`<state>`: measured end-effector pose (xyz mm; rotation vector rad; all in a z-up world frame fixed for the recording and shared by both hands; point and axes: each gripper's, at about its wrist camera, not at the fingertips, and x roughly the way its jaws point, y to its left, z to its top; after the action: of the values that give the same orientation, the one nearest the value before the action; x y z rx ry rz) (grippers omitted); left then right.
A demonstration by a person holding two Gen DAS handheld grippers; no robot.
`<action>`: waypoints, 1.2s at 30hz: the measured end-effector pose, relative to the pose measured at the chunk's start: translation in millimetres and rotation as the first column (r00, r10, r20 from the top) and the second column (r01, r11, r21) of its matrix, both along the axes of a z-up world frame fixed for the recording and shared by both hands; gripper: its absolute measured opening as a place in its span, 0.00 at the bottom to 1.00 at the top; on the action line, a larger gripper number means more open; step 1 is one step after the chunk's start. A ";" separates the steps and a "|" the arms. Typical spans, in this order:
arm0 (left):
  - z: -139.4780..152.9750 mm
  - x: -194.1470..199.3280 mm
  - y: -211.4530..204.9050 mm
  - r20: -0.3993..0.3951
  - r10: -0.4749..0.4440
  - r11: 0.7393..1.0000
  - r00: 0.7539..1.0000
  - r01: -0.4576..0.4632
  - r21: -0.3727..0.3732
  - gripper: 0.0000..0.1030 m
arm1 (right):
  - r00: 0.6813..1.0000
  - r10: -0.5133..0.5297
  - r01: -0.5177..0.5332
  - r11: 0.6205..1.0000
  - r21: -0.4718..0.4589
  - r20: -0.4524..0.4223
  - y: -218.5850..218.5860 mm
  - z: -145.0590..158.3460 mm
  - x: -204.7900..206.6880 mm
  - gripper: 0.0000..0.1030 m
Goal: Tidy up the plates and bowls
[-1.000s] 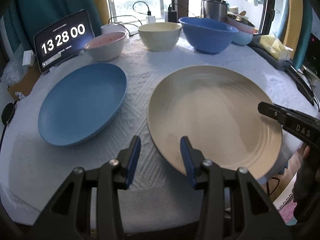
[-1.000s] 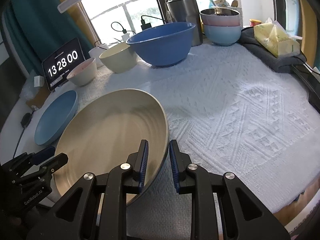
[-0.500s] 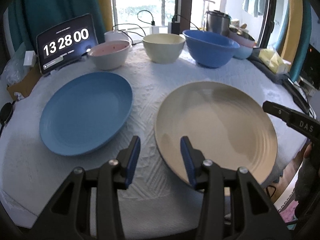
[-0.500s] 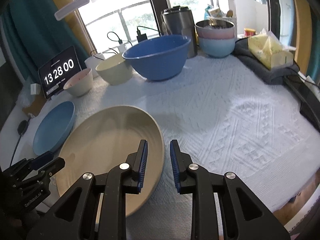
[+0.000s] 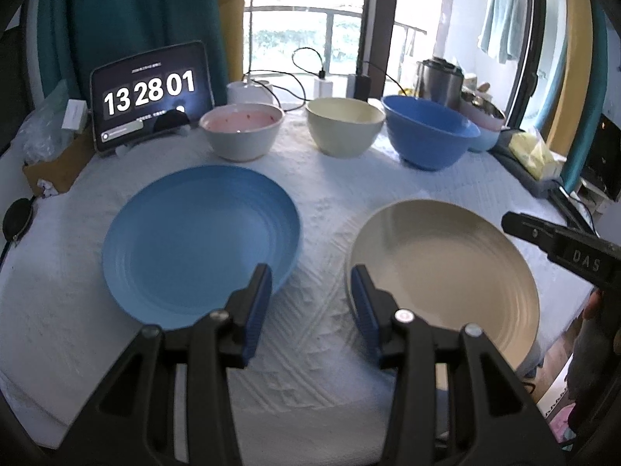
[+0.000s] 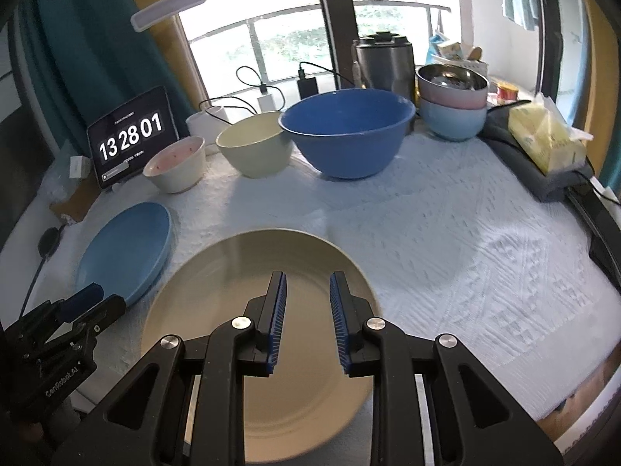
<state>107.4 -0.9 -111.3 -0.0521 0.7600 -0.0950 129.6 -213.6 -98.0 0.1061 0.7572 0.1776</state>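
Both grippers pulled back and up from beige plate (image 6: 248, 310); more table visible than a second ago. Left gripper (image 5: 306, 303) open, empty, above cloth between blue plate (image 5: 194, 240) and beige plate. Right gripper (image 6: 306, 322) open, empty, over beige plate. Plates flat, apart, unstacked; sorting seemingly not begun.

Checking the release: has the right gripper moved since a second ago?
Yes. The right gripper has drawn up and back from the beige plate: a second ago the plate's right rim sat at its fingertips; now the whole plate lies below them.
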 end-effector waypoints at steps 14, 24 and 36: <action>1.7 11.8 41.1 0.022 0.058 0.998 0.998 -0.057 -0.041 0.44 | 0.999 0.041 -0.042 0.999 -0.033 -0.014 37.1 5.6 18.6 0.24; 4.9 17.8 73.8 0.036 0.102 0.994 0.994 -0.101 -0.039 0.44 | 0.996 0.088 -0.089 0.995 -0.040 -0.029 71.8 4.7 37.1 0.24; 0.3 27.5 112.7 0.022 0.171 0.984 0.985 -0.170 -0.044 0.44 | 0.989 0.136 -0.139 0.989 -0.046 -0.050 106.8 0.1 56.9 0.24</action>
<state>134.9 111.8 -111.1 -0.1552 0.7245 0.0517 186.6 -106.8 -97.9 0.0114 0.8155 0.2883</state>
